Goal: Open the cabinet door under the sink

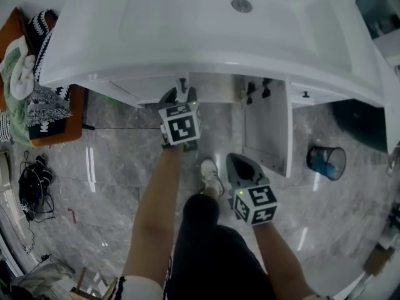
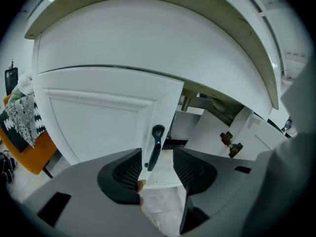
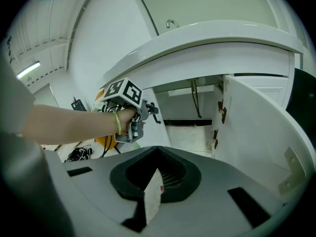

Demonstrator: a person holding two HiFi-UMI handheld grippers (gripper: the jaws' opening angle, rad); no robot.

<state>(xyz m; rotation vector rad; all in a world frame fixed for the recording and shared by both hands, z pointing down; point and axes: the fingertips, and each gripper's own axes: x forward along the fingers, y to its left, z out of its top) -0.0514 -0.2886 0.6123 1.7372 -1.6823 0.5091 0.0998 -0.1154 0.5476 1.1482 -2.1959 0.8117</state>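
Observation:
The white vanity carries a sink, with two cabinet doors beneath it. The left door stands slightly ajar, and its black handle lies between the jaws of my left gripper. Those jaws are open and the pads do not press on the handle. In the head view the left gripper sits right at that door's edge. The right door is swung wide open. My right gripper hangs back from it, shut on nothing, and its view shows the open cabinet.
A blue waste bin stands on the marble floor at the right. An orange chair piled with clothes is at the left, with black cables below it. My shoe is between the grippers. Black hinges sit inside the cabinet.

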